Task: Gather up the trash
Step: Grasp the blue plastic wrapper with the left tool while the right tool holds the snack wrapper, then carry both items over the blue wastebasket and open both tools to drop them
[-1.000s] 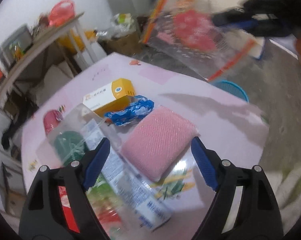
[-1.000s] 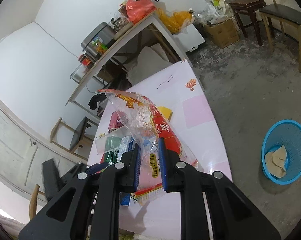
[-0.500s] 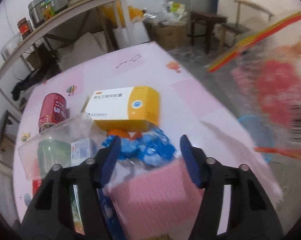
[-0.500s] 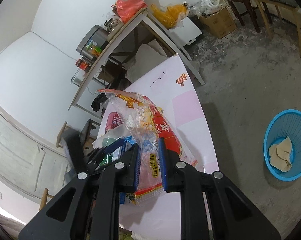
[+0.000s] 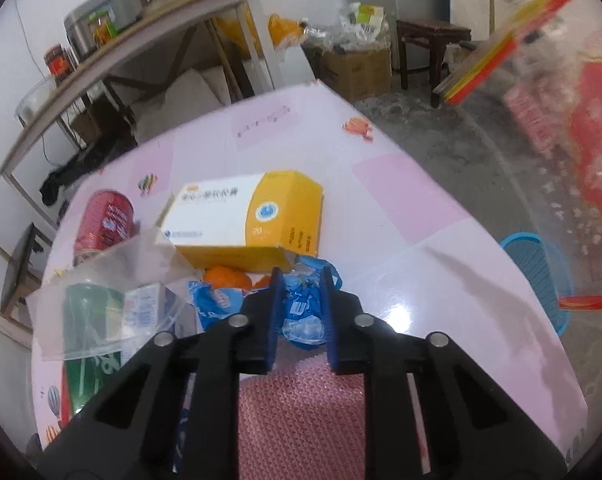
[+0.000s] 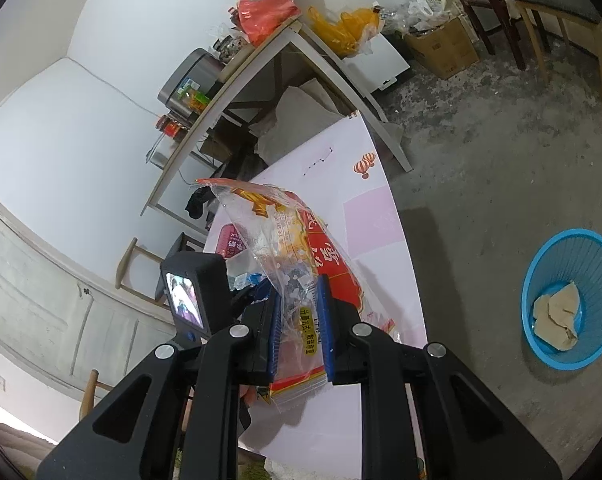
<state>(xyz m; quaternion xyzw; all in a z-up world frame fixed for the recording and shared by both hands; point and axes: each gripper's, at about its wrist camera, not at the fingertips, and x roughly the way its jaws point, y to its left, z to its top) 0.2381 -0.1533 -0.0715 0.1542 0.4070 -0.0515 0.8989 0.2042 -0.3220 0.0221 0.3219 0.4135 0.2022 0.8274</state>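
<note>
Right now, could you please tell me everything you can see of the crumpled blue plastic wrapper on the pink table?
The crumpled blue plastic wrapper is glossy, wrinkled film with white print too small to read. It lies on the pink table, against the front of the yellow-and-white cardboard box, beside orange peel and just beyond the pink mesh sponge. The left gripper straddles its middle, jaws closing around it; whether the pads already press it is unclear.

Two wrist fisheyes close above the pink table, both angled downward, sharing its far corner.
</note>
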